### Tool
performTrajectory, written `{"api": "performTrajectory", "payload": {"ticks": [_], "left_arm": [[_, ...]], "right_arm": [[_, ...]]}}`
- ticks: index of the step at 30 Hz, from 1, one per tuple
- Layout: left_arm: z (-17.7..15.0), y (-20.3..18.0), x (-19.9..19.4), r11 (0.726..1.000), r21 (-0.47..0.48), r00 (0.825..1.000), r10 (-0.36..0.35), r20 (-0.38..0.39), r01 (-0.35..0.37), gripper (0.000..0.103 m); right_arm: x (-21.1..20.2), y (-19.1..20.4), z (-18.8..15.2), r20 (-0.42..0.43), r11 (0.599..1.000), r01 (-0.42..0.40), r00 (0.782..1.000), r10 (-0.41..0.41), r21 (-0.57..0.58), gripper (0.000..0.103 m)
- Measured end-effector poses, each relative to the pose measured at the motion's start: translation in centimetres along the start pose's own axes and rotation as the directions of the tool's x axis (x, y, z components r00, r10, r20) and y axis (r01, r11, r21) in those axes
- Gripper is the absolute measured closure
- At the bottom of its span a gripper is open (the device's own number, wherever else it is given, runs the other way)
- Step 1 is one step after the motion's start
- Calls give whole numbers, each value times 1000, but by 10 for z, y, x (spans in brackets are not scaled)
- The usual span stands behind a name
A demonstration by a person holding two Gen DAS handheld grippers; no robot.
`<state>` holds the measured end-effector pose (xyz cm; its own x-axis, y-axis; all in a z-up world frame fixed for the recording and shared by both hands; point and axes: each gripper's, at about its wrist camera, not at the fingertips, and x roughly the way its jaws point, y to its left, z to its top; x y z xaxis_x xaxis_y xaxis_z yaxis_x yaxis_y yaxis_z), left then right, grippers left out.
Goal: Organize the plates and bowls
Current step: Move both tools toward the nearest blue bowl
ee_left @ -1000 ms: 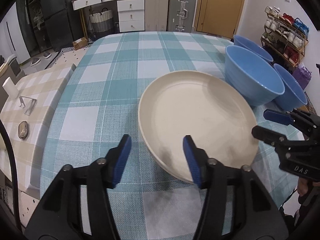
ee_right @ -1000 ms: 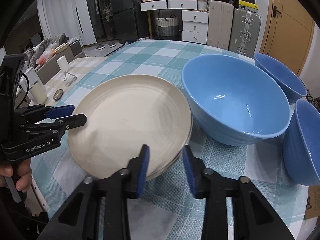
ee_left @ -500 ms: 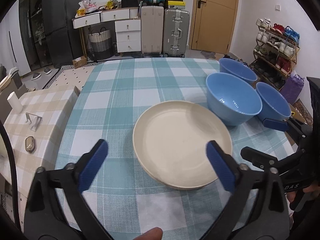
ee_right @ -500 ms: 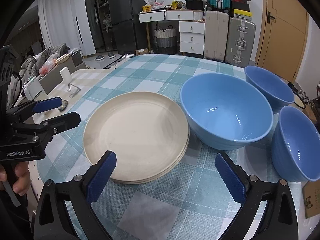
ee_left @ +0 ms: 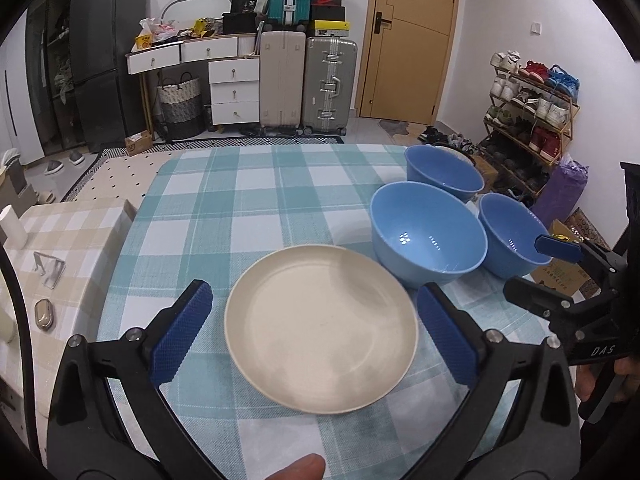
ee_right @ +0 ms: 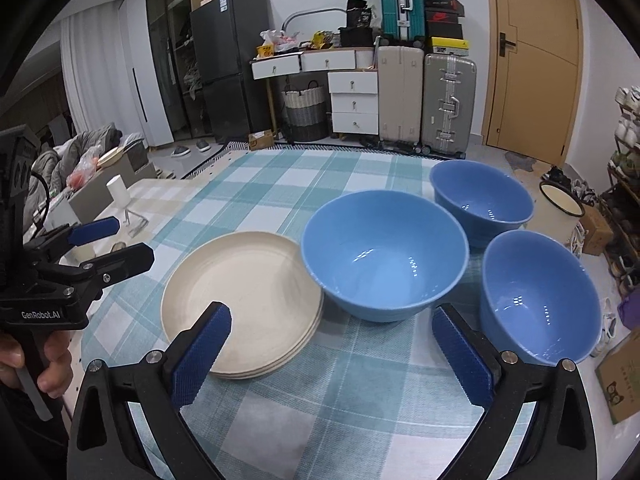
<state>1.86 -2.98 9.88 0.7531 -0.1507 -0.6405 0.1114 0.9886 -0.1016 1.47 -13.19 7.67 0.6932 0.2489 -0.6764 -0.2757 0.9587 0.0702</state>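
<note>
- A stack of cream plates (ee_right: 240, 304) sits on the checked table (ee_left: 256, 200).
- Three blue bowls (ee_right: 384, 256) cluster just right of the plates.
- Left tool (ee_left: 312, 332) and right tool (ee_right: 328, 356): both spread wide, holding nothing, near the plates.

"GenRobot.AI" on left gripper (ee_right: 98, 240) body, "DAS" on right gripper (ee_left: 548, 268) body.
</note>
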Motion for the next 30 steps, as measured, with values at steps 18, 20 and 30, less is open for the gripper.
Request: {"api": "performTrajectory", "payload": {"ticks": [18,20,30], "left_arm": [[69,-36,51,995,8,995,-98,-16,98,1],[76,-38,59,994,0,994,-110,-21,111,1],[107,-55,105,994,16,993,-106,-51,107,1]], "right_arm": [[-54,-95,51,90,987,84,991,-97,137,1],[-56,-106,56,90,985,81,991,-96,151,1],[-40,-146,82,47,979,80,995,-90,188,1]]}}
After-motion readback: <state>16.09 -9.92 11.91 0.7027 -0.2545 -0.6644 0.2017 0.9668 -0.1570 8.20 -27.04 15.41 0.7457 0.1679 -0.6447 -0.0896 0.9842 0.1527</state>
